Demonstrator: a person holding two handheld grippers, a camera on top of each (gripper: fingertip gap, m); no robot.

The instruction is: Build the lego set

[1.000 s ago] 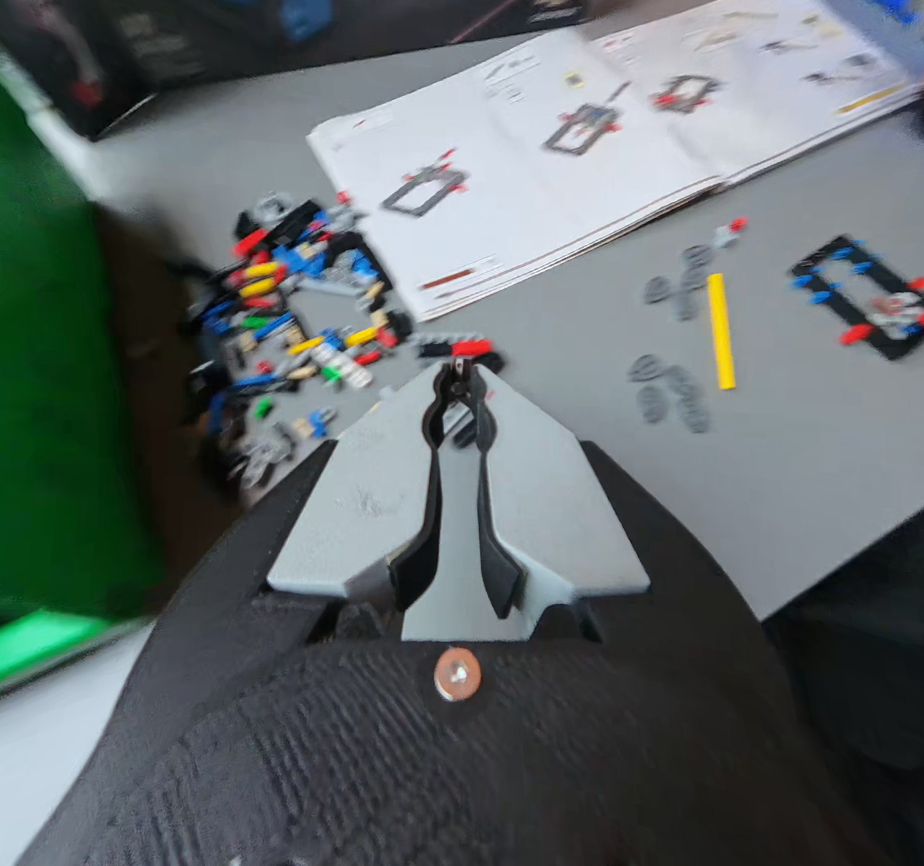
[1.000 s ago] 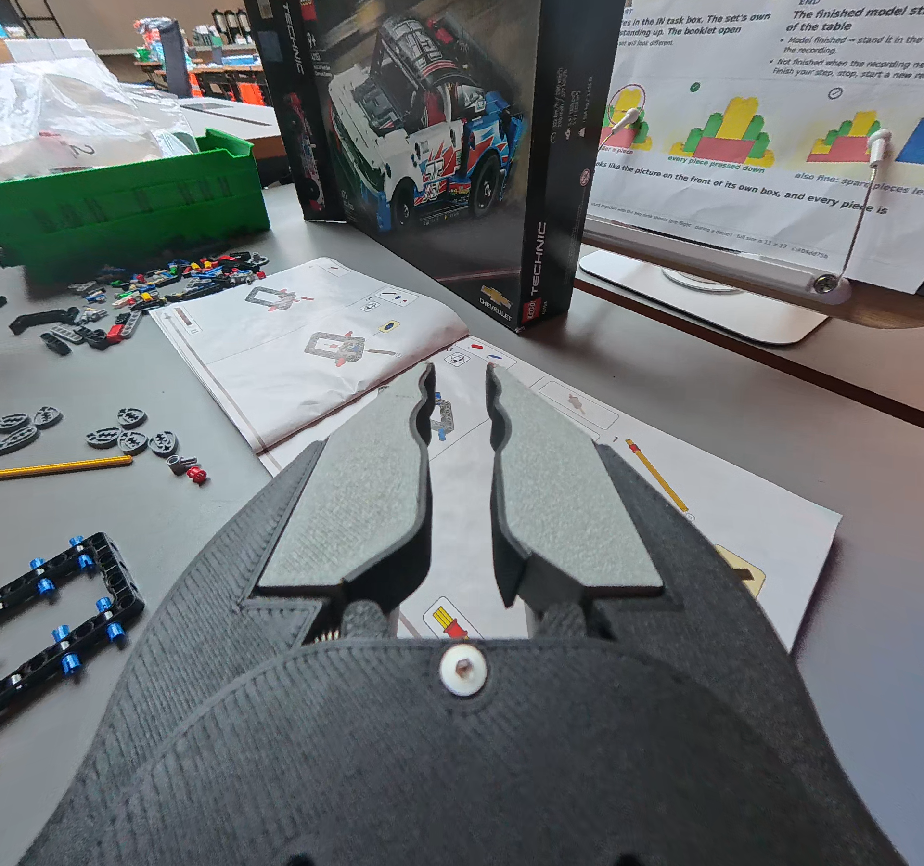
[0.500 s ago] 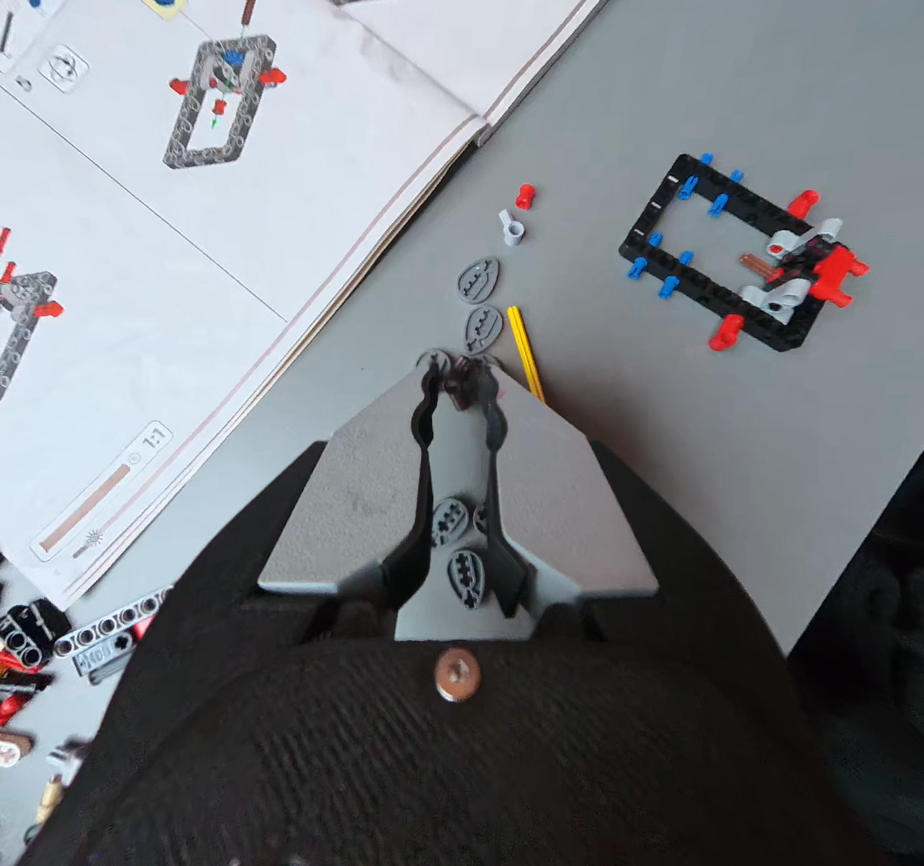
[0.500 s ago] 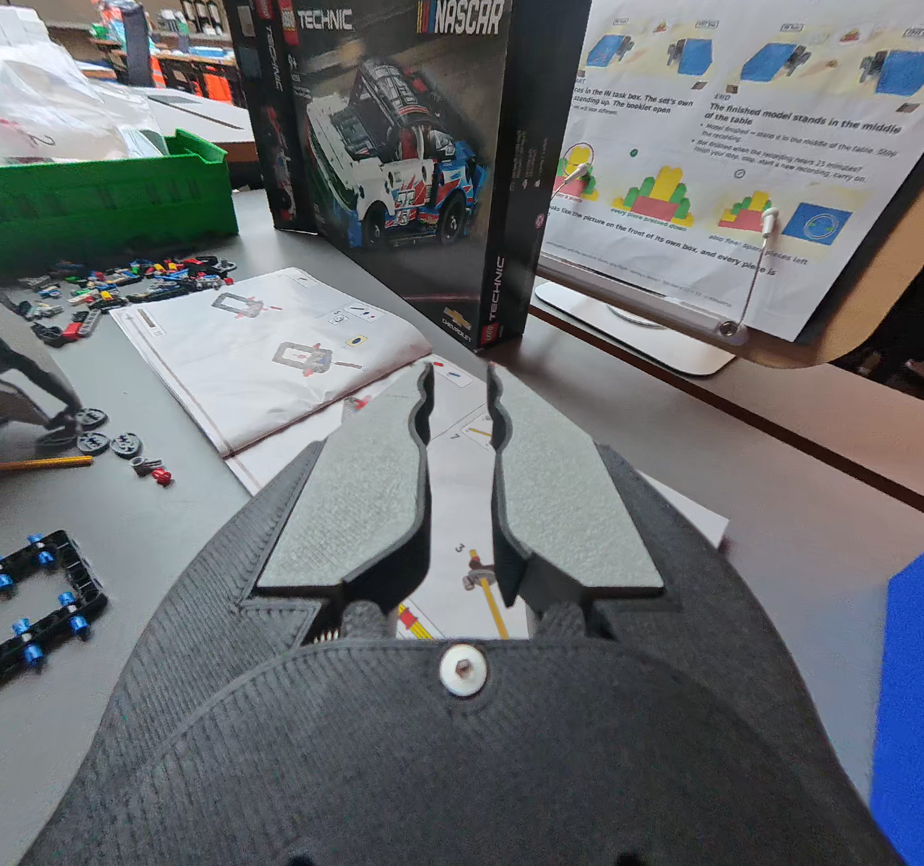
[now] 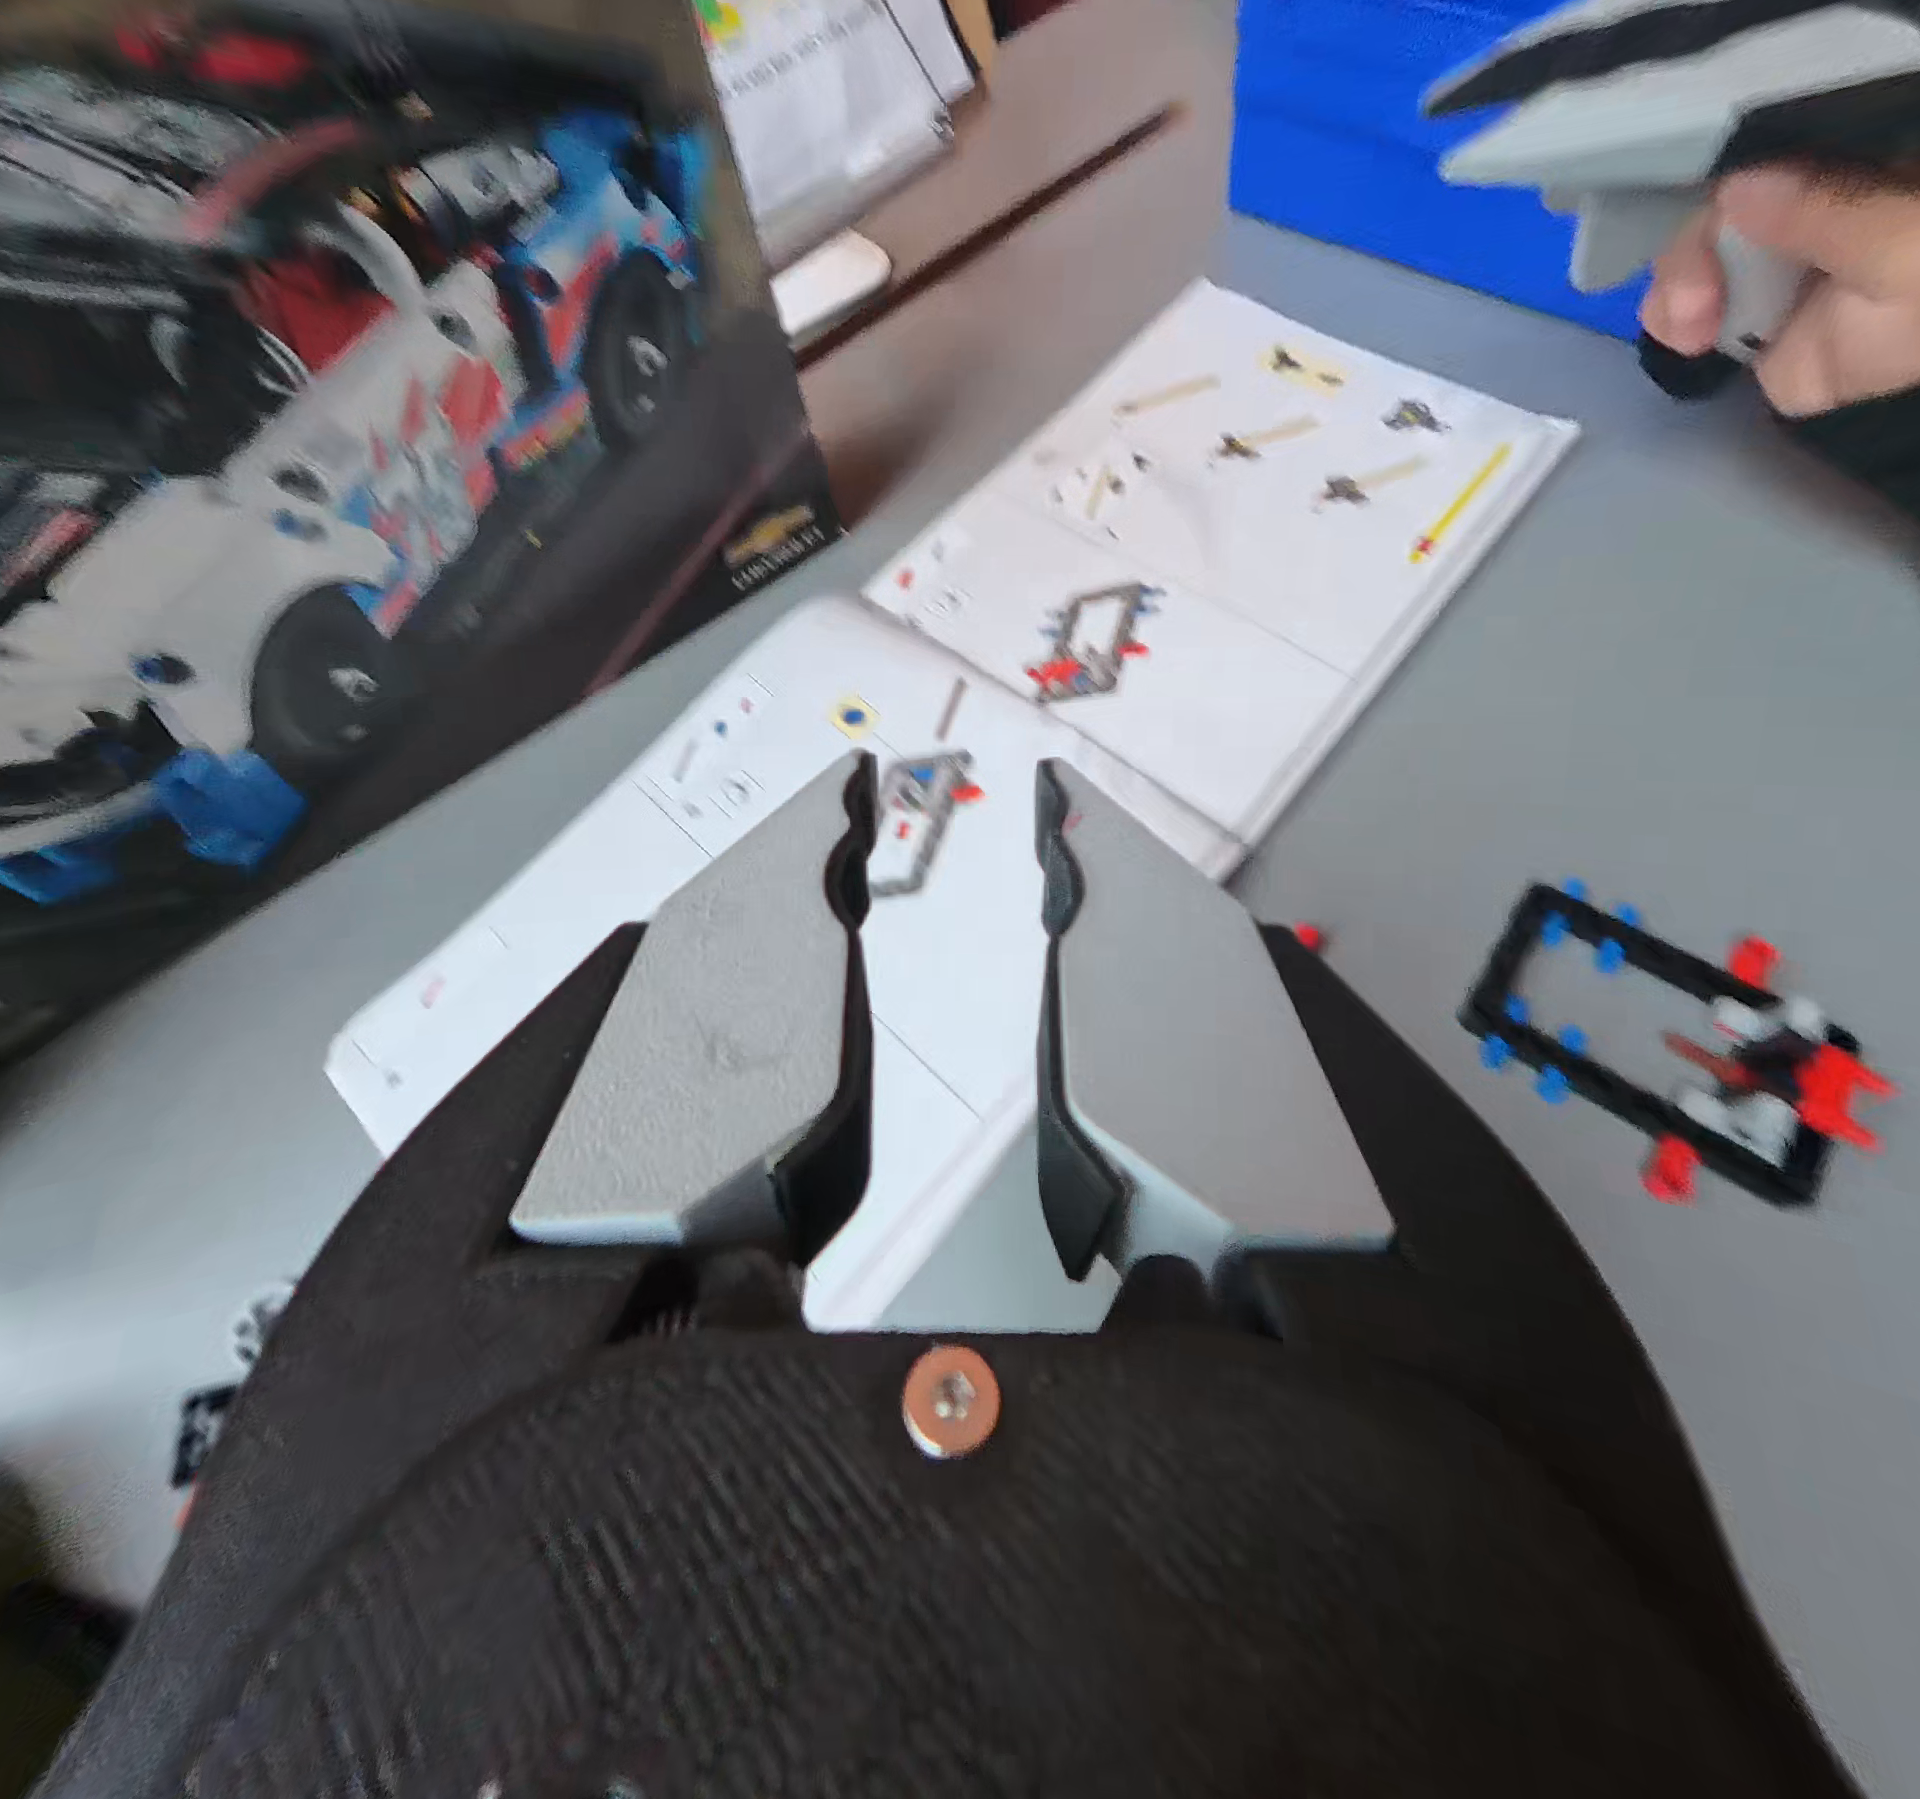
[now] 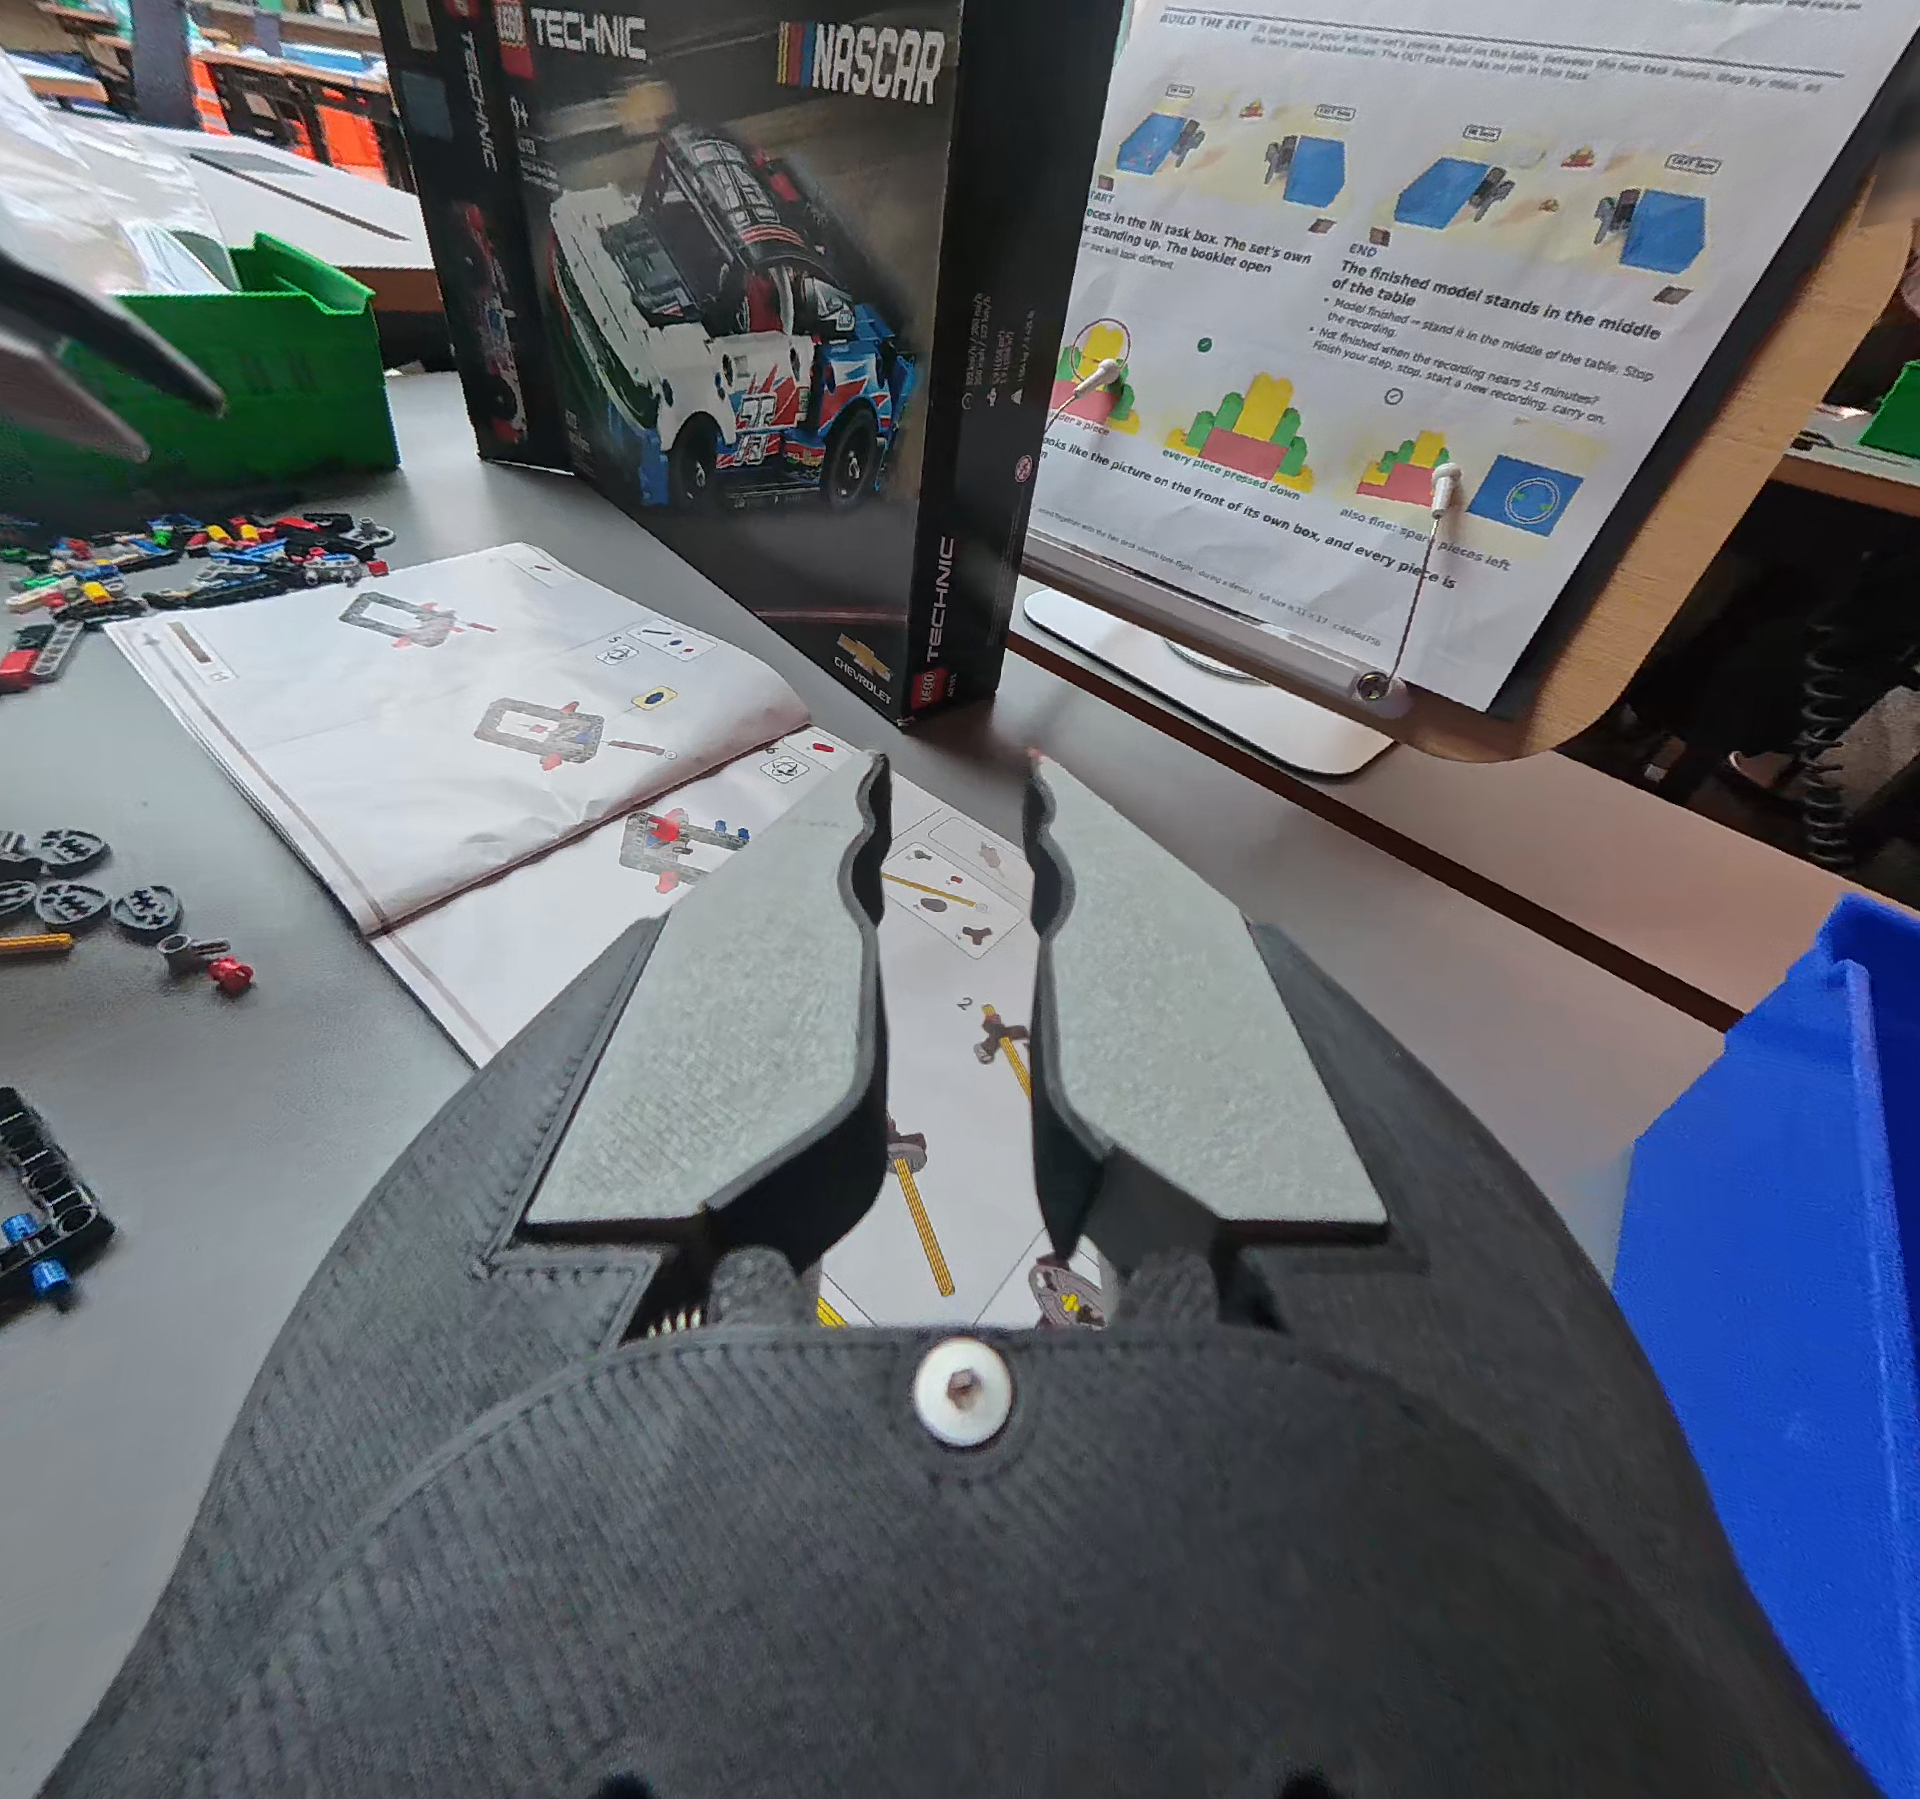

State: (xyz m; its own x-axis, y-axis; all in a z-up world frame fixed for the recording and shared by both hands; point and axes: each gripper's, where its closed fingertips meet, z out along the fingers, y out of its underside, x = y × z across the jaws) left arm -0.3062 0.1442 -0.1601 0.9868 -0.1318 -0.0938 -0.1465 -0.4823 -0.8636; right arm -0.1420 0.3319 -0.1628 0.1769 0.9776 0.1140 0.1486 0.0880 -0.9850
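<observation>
My left gripper (image 5: 951, 783) is open and empty, raised over the open instruction booklet (image 5: 1195, 606). The black lego frame (image 5: 1662, 1043) with blue pins and red parts lies on the grey table to its right. My right gripper (image 6: 956, 783) is open and empty above the booklet's right page (image 6: 468, 710); it also shows in the left wrist view (image 5: 1662, 66), held by a hand. A pile of loose pieces (image 6: 187, 554) lies at the far left. Grey oval pieces (image 6: 94, 897), a yellow axle (image 6: 31, 944) and a small red piece (image 6: 231, 972) lie nearer.
The set's box (image 6: 727, 295) stands behind the booklet. A printed sheet on a wooden stand (image 6: 1455, 295) is at the back right. A green bin (image 6: 260, 367) stands at the far left, a blue bin (image 6: 1787, 1334) at the right. The left gripper's fingers (image 6: 83, 367) show at the left edge. The gap from one gripper's tips to the other's is roughly 25 cm. From the left gripper's tips to the small red piece (image 6: 231, 972) is close to 15 cm. The right gripper is farther from the yellow axle (image 6: 31, 944), some 30 cm, than the left, some 15 cm.
My left gripper was shut on a small dark piece over the grey ovals; now it is open, empty, and tilted up toward the booklet and box. My right gripper shifted slightly right.
</observation>
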